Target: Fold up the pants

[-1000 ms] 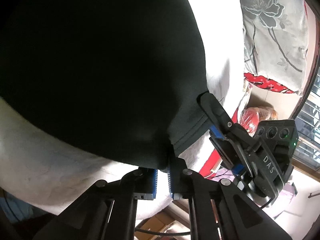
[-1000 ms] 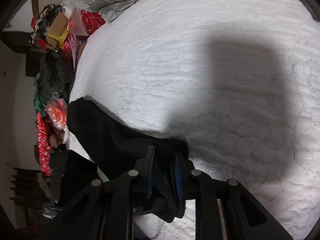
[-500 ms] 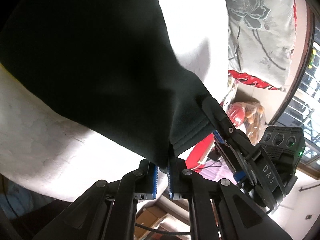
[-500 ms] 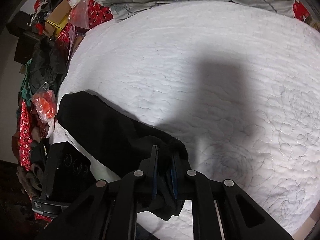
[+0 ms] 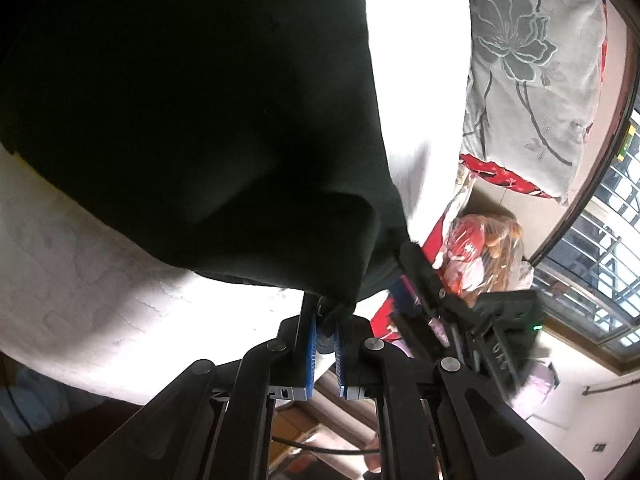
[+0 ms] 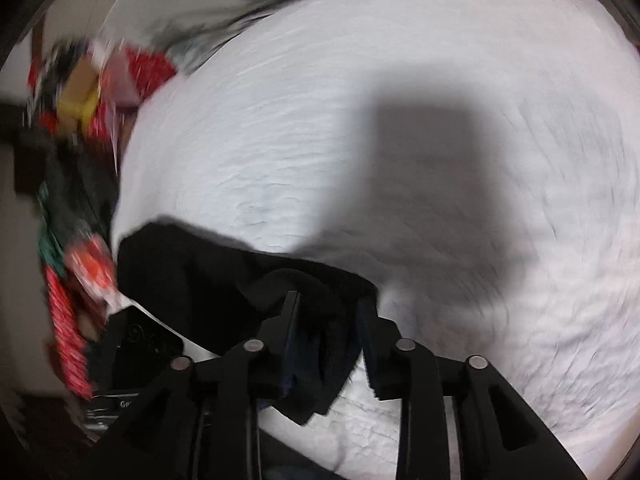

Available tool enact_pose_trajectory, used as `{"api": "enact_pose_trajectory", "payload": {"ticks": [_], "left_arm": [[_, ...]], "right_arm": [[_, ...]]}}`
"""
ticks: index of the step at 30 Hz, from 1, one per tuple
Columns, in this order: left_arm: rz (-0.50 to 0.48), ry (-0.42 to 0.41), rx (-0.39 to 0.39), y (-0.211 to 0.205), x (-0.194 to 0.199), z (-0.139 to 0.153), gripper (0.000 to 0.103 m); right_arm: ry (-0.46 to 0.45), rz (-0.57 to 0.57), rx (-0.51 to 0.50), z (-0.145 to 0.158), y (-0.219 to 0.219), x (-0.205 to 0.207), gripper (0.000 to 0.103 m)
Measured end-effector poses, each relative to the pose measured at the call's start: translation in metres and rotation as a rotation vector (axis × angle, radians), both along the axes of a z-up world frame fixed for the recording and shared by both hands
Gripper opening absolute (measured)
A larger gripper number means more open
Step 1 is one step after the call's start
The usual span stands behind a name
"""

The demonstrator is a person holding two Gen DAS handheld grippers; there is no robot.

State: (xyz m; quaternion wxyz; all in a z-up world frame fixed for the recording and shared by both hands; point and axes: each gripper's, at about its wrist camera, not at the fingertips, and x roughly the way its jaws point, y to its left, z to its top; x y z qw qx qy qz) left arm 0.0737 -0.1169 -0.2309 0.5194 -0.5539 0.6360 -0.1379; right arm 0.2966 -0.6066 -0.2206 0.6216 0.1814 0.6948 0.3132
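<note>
Left claw pinches the black pants hem above the white bed. Right claw, jaws spread, has pants fabric between them.

The left wrist view rides behind the left gripper, pressed close under the black pants, which fill it from 9 to 1 o'clock; it faces across the white quilt toward a floral pillow at 2 o'clock and a barred window at 3. The right wrist view, blurred, looks from higher down onto the quilt. Both views share the quilt, the pants and the pillow; the right gripper shows at 4 o'clock in the left view.
</note>
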Motion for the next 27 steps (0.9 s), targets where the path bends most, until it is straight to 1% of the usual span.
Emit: {"api": "enact_pose_trajectory", "payload": {"ticks": [2, 3, 5, 7, 8, 9, 11, 12, 13, 14, 15, 16, 17, 19, 21, 23, 27], "left_arm": [[-0.005, 0.002, -0.003, -0.001, 0.0, 0.0, 0.007], [-0.005, 0.005, -0.004, -0.003, 0.001, 0.0, 0.006], [-0.008, 0.008, -0.007, -0.005, 0.002, -0.001, 0.007], [-0.008, 0.016, -0.011, -0.007, 0.003, -0.002, 0.007], [-0.006, 0.02, -0.012, -0.008, 0.003, -0.003, 0.007], [-0.005, 0.023, -0.011, -0.009, 0.004, -0.003, 0.007], [-0.008, 0.022, -0.001, -0.013, 0.006, -0.004, 0.007], [-0.008, 0.024, 0.003, -0.015, 0.007, -0.004, 0.007], [-0.01, 0.028, 0.006, -0.016, 0.008, -0.005, 0.007], [-0.012, 0.029, 0.011, -0.018, 0.008, -0.006, 0.007], [-0.014, 0.03, 0.017, -0.019, 0.008, -0.006, 0.007], [-0.018, 0.034, 0.029, -0.021, 0.009, -0.008, 0.007], [-0.023, 0.039, 0.034, -0.024, 0.009, -0.01, 0.007], [-0.034, 0.046, 0.053, -0.03, 0.009, -0.013, 0.007], [-0.048, 0.036, 0.079, -0.035, 0.011, -0.014, 0.007], [-0.06, 0.023, 0.099, -0.039, 0.014, -0.012, 0.007], [-0.068, 0.014, 0.08, -0.041, 0.017, -0.005, 0.007]], "right_arm": [[0.047, -0.078, 0.039, -0.014, -0.022, -0.002, 0.055], [0.062, -0.1, 0.062, -0.019, -0.028, -0.005, 0.055], [0.117, -0.143, 0.15, -0.033, -0.035, -0.01, 0.055], [0.146, -0.162, 0.196, -0.042, -0.032, -0.011, 0.056], [0.156, -0.167, 0.225, -0.047, -0.028, -0.011, 0.061], [0.164, -0.174, 0.258, -0.052, -0.023, -0.011, 0.069], [0.16, -0.191, 0.313, -0.053, -0.017, -0.008, 0.079], [0.145, -0.189, 0.338, -0.052, -0.013, -0.006, 0.079], [0.134, -0.179, 0.347, -0.05, -0.01, -0.003, 0.076], [0.125, -0.164, 0.355, -0.049, -0.007, -0.002, 0.065], [0.112, -0.137, 0.352, -0.046, -0.004, -0.001, 0.039], [0.104, -0.104, 0.328, -0.044, -0.002, 0.001, 0.028], [0.099, -0.079, 0.303, -0.044, -0.001, 0.003, 0.02], [0.088, -0.055, 0.242, -0.044, -0.005, 0.004, 0.019], [0.092, -0.039, 0.205, -0.044, -0.008, 0.005, 0.019], [0.058, -0.019, 0.164, -0.037, -0.01, 0.006, 0.019], [-0.001, 0.031, 0.086, -0.021, 0.002, 0.004, 0.014]]}}
